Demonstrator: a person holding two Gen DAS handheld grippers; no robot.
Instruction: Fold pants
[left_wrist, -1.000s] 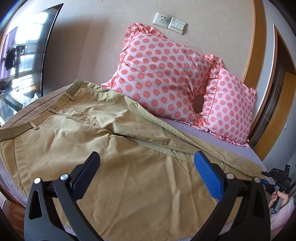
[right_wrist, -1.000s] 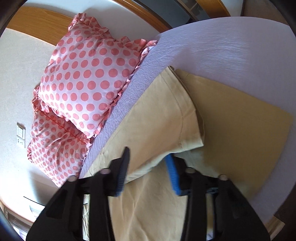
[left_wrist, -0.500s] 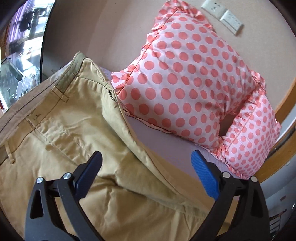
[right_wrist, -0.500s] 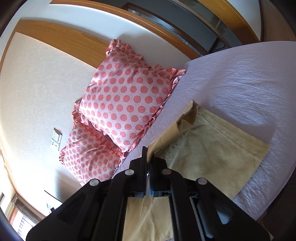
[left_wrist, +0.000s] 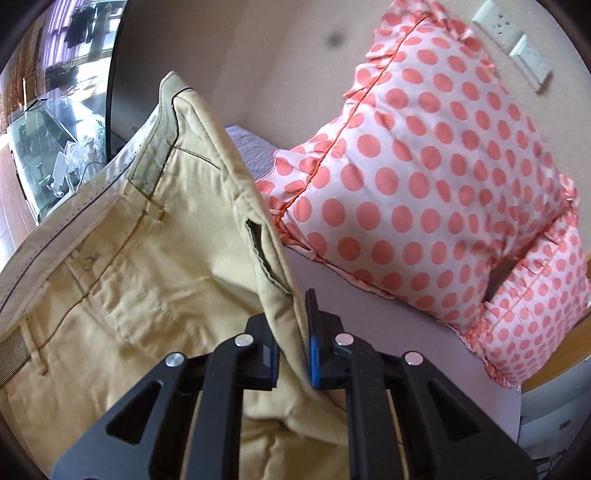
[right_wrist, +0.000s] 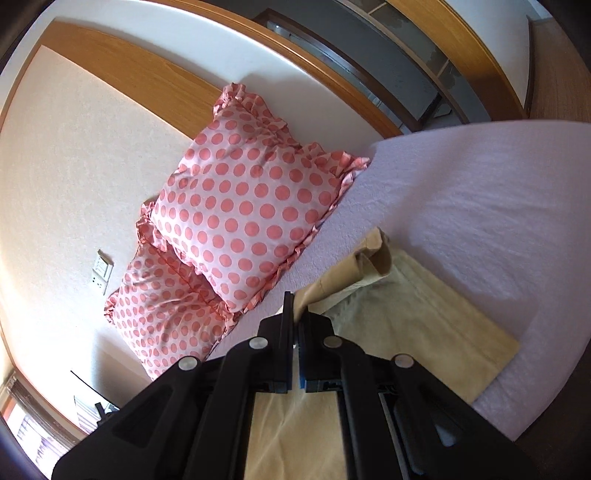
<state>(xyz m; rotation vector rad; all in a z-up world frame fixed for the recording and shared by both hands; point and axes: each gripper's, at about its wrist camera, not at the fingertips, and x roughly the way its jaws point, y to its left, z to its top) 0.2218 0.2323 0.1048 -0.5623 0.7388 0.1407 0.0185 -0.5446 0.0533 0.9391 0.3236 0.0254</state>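
A pair of tan cotton pants (left_wrist: 122, 266) is spread on a bed (right_wrist: 480, 206) covered with a pale lilac sheet of fine, slightly rough texture. In the left wrist view, the left gripper (left_wrist: 293, 332) is seen clenched on a raised fold of the pants' side edge, just below the slanted pocket opening (left_wrist: 264, 254); the thick cloth is pinched between the black fingers with their blue pads. The waistband (left_wrist: 74, 206), with its stitched belt loops and a dotted inner lining, runs along the left side of this view, and the fabric there is creased and softly wrinkled.

In the right wrist view, the right gripper (right_wrist: 295, 325) is also shut tightly, and a thin edge of the pants (right_wrist: 424, 332) near the leg end is held between its fingers. The hem (right_wrist: 373, 258) is curled up into a small roll beyond the fingertips, while the other leg lies flat below, with a straight stitched hem toward the right edge of the bed.

Two pink pillows (left_wrist: 424, 166) with coral polka dots and ruffled borders are leaned against the beige textured wall (right_wrist: 74, 147) at the far side of the bed. White wall sockets (left_wrist: 513, 48) are fixed above them, and a curved wooden trim (right_wrist: 147, 85) is seen on the wall.
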